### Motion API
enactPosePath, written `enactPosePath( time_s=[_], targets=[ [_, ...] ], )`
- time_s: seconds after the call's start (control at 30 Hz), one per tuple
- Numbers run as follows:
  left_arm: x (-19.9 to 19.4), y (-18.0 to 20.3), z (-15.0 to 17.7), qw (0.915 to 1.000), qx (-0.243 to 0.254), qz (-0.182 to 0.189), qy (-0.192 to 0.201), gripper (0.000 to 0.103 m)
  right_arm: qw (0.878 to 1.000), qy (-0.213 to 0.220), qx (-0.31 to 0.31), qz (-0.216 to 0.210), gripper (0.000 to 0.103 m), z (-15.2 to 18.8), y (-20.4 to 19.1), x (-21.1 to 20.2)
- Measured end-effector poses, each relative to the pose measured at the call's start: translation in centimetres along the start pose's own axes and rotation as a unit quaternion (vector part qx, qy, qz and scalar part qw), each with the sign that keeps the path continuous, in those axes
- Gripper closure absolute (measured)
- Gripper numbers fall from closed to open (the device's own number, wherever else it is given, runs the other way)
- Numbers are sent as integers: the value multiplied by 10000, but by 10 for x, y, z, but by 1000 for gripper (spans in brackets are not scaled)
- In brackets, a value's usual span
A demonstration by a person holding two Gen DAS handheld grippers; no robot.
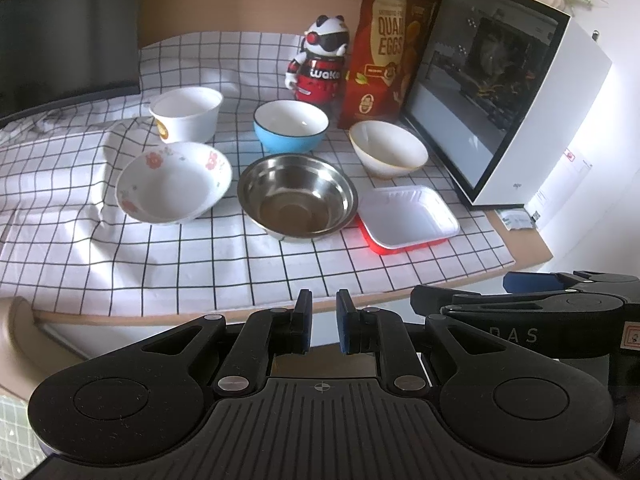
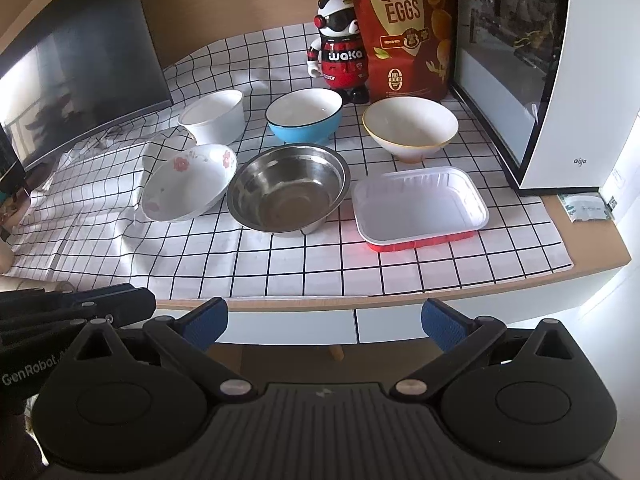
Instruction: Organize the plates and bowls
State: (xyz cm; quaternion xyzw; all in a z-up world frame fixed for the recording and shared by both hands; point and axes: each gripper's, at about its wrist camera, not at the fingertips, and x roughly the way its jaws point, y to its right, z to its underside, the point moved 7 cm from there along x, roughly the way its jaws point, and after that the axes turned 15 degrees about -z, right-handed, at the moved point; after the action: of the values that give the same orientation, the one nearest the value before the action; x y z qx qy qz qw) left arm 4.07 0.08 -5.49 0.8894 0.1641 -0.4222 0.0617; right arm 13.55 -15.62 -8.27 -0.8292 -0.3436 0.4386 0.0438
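Bowls sit in two rows on the checked cloth [image 2: 280,264], all well ahead of my tongs, none stacked yet. Back row, left to right: white cup bowl [image 2: 214,116], blue bowl [image 2: 304,118], cone bowl [image 2: 410,126] near the white case [image 2: 560,128]. Front row: floral bowl [image 2: 188,182], tilted, its rim just beside the steel bowl [image 2: 288,188]; then the tray [image 2: 420,208] toward the table's right front corner. My left gripper [image 1: 324,320] hangs off the front edge with its pads drawn nearly together, nothing between them. My right gripper [image 2: 324,320] is also short of the front edge, jaws wide apart and empty. Both point down and forward over the edge. From the right tongs the steel bowl lies nearly straight ahead, the tray ahead and to the right, its long axis running roughly along the front edge. Floral bowl lies ahead-left of the left tongs. My read: right hand is better placed for tray or cone bowl, left for floral; left must open first.
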Motion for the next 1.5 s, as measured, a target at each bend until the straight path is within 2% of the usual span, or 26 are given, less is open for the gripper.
enactPosePath(
  time_s=[0.67,1.5],
  targets=[
    [-2,3,-1,9999,62,83,28,87,9999,86,120,-32,0,1,1,-4],
    [0,4,1,9999,50,138,-68,87,9999,-16,165,-44,0,6,3,0]
  ],
)
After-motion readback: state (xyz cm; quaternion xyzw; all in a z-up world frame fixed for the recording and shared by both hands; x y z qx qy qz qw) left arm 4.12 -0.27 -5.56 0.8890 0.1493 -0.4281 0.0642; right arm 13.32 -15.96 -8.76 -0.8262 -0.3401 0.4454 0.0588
